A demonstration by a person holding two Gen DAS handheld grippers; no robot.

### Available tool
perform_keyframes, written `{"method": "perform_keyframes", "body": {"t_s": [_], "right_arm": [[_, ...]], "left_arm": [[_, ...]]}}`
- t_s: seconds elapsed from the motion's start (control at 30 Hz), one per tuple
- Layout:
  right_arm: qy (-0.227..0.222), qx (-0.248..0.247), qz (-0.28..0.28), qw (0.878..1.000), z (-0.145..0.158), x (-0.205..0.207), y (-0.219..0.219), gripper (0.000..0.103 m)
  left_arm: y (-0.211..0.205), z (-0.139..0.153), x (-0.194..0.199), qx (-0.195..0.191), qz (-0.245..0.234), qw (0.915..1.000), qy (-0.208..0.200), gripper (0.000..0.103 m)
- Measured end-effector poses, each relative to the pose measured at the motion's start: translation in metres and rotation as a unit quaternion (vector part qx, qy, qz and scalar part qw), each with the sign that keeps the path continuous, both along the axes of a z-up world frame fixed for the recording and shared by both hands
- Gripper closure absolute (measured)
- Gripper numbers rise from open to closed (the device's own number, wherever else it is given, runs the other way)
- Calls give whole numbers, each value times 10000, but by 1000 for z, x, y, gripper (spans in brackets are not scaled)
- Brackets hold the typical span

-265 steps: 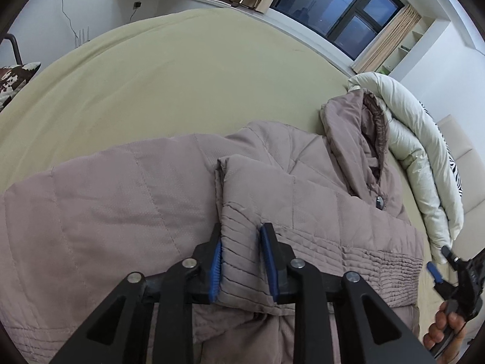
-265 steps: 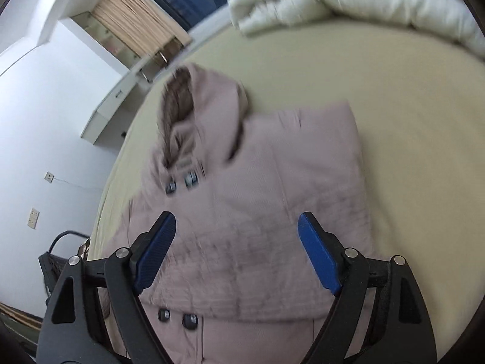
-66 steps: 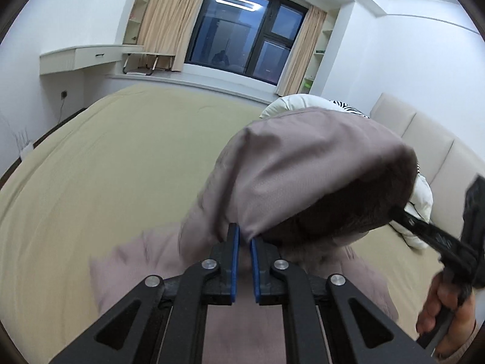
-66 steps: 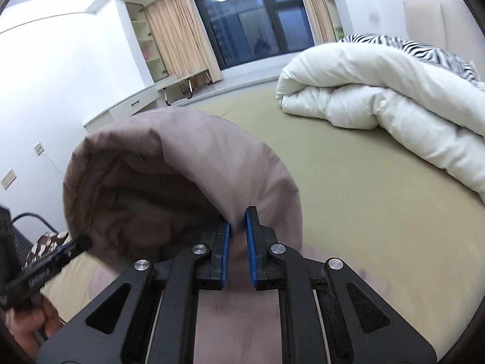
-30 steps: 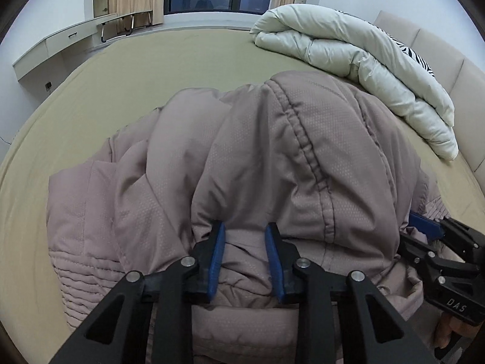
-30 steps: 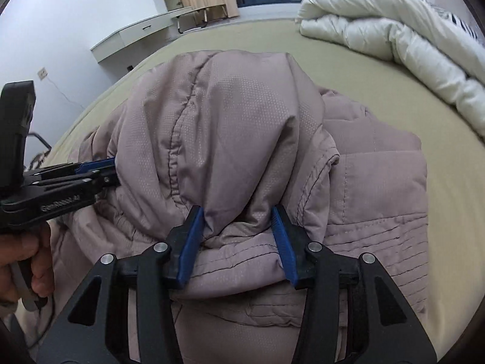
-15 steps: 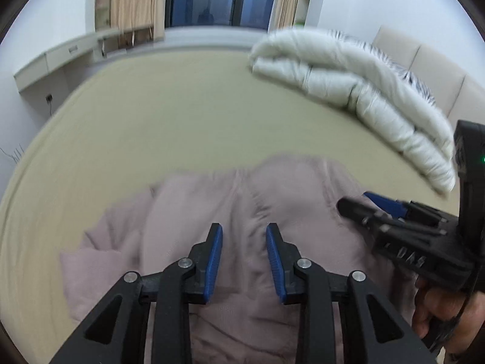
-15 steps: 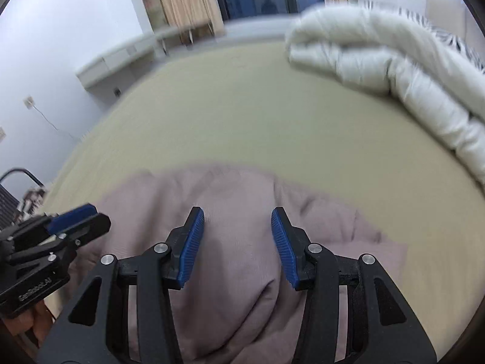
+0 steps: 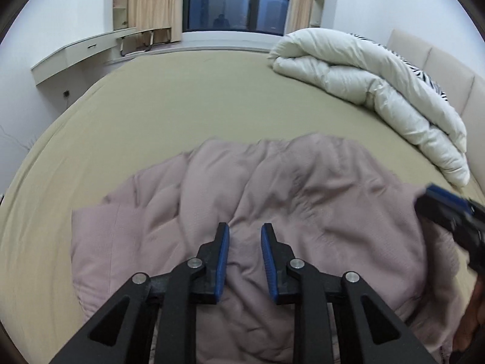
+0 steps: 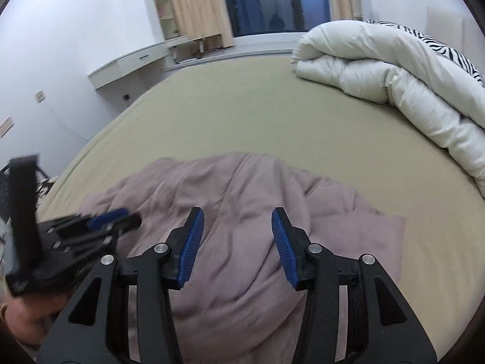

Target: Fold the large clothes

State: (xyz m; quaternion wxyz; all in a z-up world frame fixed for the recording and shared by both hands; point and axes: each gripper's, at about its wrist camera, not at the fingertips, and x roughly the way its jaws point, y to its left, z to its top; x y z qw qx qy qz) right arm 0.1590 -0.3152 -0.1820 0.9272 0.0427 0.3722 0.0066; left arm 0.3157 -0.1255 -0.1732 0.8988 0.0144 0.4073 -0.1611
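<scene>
Hovering over coat (image 9: 303,188) | L gripper (image 9: 242,236) jaws just narrowed, empty | R gripper (image 10: 236,221) jaws apart, empty

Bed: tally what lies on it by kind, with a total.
Mauve padded coat: 1
White duvet, rolled: 1
Zebra-print bedding behind the duvet: 1
Total: 3

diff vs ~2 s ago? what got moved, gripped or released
The mauve quilted hooded coat, then held up by its hood in both grippers, now lies folded on the olive bedsheet. Both have let go: the left gripper and right gripper hang open above it, nothing between the pads; the left jaws have just been closing a little. The rolled white duvet stayed put.
</scene>
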Motion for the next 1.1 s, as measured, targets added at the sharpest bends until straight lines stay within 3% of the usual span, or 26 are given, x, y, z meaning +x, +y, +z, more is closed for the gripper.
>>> {"method": "perform_keyframes", "body": {"t_s": [0.07, 0.17, 0.27, 0.4, 0.47, 0.57, 0.63, 0.77, 0.87, 0.9, 0.93, 0.97, 1.0, 1.1], "right_arm": [[484, -187, 146, 9985, -38, 6, 7, 57], [409, 33, 100, 9991, -58, 10, 3, 57], [592, 115, -75, 9982, -37, 15, -1, 57], [-395, 61, -175, 9990, 24, -26, 4, 57], [-401, 192, -135, 9989, 21, -33, 3, 57], [436, -4, 115, 9990, -30, -11, 5, 56], [343, 126, 156, 9992, -45, -9, 2, 56], [530, 308, -47, 9981, -24, -8, -2, 56], [14, 522, -162, 9985, 20, -44, -9, 54], [-159, 505, -150, 9985, 31, -65, -7, 43], [-281, 494, -166, 9982, 40, -85, -9, 22], [-339, 514, -184, 9979, 50, -105, -8, 15], [-353, 552, -142, 9977, 55, -128, -10, 13], [-92, 535, -173, 9984, 59, -201, -22, 13]], "left_arm": [[-1, -22, 1, 76, -80, 9999, 75, 78], [-5, -28, 0, 237, -132, 9996, 75, 78], [5, -12, 1, -105, -20, 9995, 294, 78], [26, 26, -29, -437, 158, 9987, -186, 78], [37, 24, -37, -421, 291, 9983, -263, 78], [46, -6, -31, -343, 383, 9987, 27, 78], [52, -26, -21, -606, 374, 9971, 285, 77], [50, -31, -12, -589, 291, 9972, 366, 76], [58, -8, -25, -642, 376, 9964, 394, 76], [62, 3, -36, -560, 377, 9972, 314, 71], [66, 12, -48, -512, 376, 9977, 239, 66], [72, 20, -64, -497, 354, 9980, 161, 51], [80, 28, -84, -469, 337, 9983, 85, 35], [108, 39, -149, -259, 218, 9994, -119, 29]]}}
